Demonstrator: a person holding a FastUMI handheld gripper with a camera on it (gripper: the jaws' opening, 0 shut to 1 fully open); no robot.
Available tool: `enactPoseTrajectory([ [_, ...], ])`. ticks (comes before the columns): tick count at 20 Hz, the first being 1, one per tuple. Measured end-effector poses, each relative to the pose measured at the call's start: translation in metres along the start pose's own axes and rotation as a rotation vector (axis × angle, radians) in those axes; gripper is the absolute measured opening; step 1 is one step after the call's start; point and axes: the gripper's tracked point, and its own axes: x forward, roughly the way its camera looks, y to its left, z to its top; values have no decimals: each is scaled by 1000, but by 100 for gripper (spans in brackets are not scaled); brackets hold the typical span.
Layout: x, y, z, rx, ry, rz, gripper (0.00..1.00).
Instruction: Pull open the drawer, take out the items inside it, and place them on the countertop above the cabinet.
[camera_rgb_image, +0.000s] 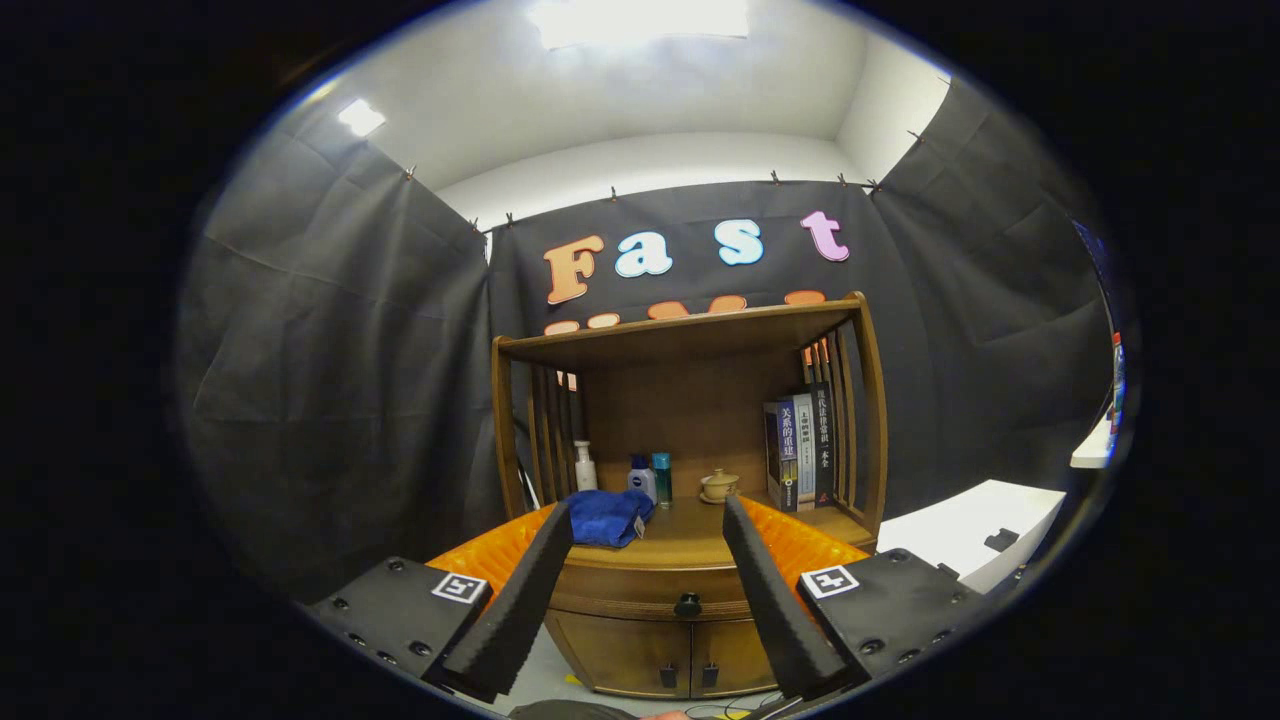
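A wooden cabinet (690, 420) stands ahead of me against the black cloth wall. Its drawer (650, 598) is closed, with a dark round knob (687, 604) at its middle. The countertop (700, 535) above the drawer carries a crumpled blue cloth (608, 517). My gripper (648, 520) is open, some way back from the cabinet, with nothing between its fingers (520, 600). The knob lies between the fingers, beyond them. The drawer's inside is hidden.
On the countertop stand a white bottle (585, 466), a white-and-blue bottle (641, 477), a teal bottle (662, 477), a small lidded cup (719, 486) and upright books (800, 450). Two lower doors (655, 655) sit below the drawer. A white table (975, 530) is to the right.
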Motion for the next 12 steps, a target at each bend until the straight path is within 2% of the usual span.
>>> enactPoseTrajectory([
  [4,24,3,-10,12,-12,6,98],
  [8,47,7,-31,-51,-17,9,98],
  [12,64,6,-79,-88,17,-12,99],
])
